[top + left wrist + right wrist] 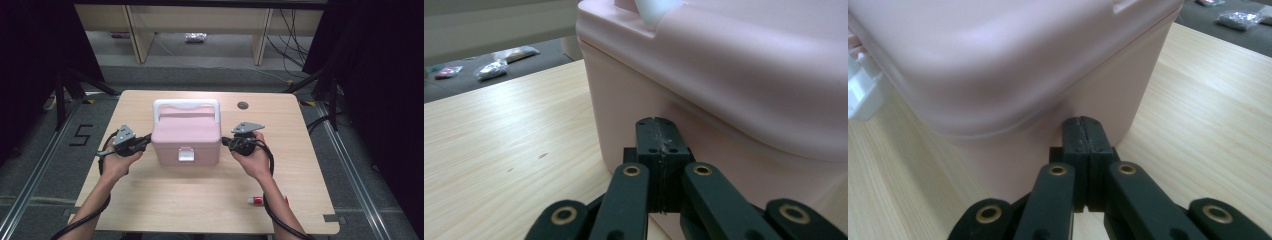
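Note:
A pink lidded box (pixel 186 137) with a white handle (pixel 186 105) and a white front latch (pixel 186 154) stands in the middle of the wooden table (pixel 200 200). My left gripper (pixel 148 140) is shut, its tips against the box's left wall just under the lid's rim. In the left gripper view the closed jaws meet the pink box (pixel 724 100) with nothing between them. My right gripper (pixel 224 142) is shut too, its tips at the box's right wall. The right gripper view has the joined jaws under the lid's overhang of the box (pixel 1013 55).
A small white tube with a red cap (pixel 256 200) lies near the table's front right. A round cable hole (pixel 243 105) is at the back of the table. Black stands and cables flank the table; small packets (pixel 499 67) lie on the floor beyond.

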`<move>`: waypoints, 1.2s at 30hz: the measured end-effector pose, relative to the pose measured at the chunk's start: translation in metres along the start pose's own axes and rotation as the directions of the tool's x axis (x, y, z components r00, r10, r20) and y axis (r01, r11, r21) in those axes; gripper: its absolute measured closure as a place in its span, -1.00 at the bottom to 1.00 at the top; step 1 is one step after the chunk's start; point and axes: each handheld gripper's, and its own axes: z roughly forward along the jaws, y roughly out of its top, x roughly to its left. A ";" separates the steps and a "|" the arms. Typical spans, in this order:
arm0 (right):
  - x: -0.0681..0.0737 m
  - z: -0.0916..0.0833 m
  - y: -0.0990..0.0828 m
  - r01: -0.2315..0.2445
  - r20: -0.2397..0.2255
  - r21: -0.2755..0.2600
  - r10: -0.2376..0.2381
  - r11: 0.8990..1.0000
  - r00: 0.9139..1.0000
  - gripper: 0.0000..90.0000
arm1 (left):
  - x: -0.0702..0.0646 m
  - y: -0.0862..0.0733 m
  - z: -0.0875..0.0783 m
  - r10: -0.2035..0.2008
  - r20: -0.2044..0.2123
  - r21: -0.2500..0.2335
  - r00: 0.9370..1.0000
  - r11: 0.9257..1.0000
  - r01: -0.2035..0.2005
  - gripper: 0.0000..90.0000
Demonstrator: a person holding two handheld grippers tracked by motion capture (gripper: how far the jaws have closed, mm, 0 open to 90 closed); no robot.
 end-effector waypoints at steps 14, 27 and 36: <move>-0.025 -0.047 -0.029 -0.085 0.064 -0.009 0.085 0.996 0.994 1.00 | -0.039 0.016 0.034 0.039 0.084 0.019 0.996 0.999 -0.041 1.00; -0.052 -0.090 -0.056 -0.104 0.145 -0.014 0.104 0.995 0.984 1.00 | -0.085 0.031 0.071 0.073 0.178 0.021 0.981 0.997 -0.078 1.00; -0.064 -0.114 -0.072 -0.138 0.197 -0.036 0.142 0.990 0.970 1.00 | -0.111 0.037 0.087 0.096 0.210 0.024 0.973 0.994 -0.103 1.00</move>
